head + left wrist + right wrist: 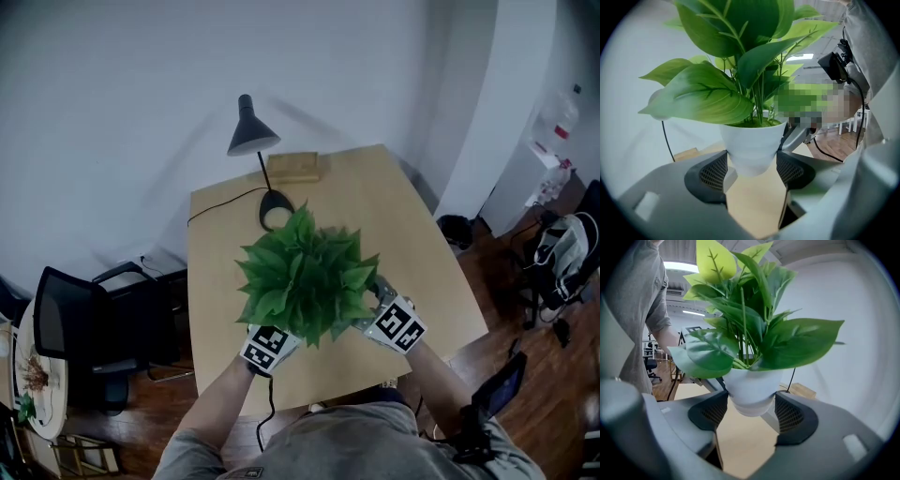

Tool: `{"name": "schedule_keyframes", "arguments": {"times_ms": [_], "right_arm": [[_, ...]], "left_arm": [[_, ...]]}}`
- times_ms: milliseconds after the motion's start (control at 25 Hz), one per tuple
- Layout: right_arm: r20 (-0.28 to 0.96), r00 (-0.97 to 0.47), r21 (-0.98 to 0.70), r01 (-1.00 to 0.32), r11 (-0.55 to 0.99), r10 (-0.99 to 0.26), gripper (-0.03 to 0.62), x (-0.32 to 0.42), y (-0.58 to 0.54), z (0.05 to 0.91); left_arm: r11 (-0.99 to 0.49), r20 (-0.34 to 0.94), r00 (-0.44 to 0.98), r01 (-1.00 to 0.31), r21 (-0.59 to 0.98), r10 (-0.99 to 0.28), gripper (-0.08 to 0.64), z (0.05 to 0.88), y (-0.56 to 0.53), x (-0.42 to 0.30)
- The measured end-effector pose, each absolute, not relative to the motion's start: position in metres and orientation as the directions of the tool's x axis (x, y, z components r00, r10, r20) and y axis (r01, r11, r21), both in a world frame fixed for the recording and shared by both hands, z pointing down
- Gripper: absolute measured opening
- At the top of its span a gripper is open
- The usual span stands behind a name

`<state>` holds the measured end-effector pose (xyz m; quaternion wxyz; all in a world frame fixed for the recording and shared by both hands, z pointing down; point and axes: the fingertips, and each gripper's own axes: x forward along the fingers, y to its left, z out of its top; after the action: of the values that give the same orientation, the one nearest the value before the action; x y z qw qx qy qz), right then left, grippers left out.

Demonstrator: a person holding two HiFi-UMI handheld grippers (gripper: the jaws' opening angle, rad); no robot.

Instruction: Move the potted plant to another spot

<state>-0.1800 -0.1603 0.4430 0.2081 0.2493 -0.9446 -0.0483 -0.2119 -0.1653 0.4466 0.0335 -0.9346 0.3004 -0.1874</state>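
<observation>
The potted plant (305,277) has broad green leaves and a white pot (751,145). It hangs above the light wooden table (412,253), and the pot's bottom is off the surface in both gripper views. My left gripper (752,166) is shut on the pot's lower part, pads pressing both sides. My right gripper (751,411) is shut on the same pot (752,387) from the opposite side. In the head view the leaves hide the pot and both sets of fingertips. Only the left gripper (281,336) and right gripper (375,317) bodies with their marker cubes show.
A black desk lamp (251,131) stands at the table's far side, its cable running off left. Behind it lies a wooden block (293,167). A black chair (70,323) stands left of the table, and a backpack (567,248) sits at the right.
</observation>
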Motion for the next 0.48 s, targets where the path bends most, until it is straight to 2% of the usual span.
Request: {"name": "schedule_keyframes", "arguments": {"times_ms": [200, 480], "right_arm": [[0.369, -0.782, 0.202, -0.46, 0.865, -0.502, 0.311, -0.114, -0.186, 0.455], [0.391, -0.805, 0.161, -0.416, 0.895, -0.445, 0.311, -0.001, -0.228, 0.464]], "left_arm": [[-0.823, 0.34, 0.752, -0.541, -0.169, -0.565, 0.322, 0.459, -0.191, -0.146], [-0.799, 0.362, 0.719, -0.582, -0.154, -0.594, 0.322, 0.467, -0.232, -0.032]]}}
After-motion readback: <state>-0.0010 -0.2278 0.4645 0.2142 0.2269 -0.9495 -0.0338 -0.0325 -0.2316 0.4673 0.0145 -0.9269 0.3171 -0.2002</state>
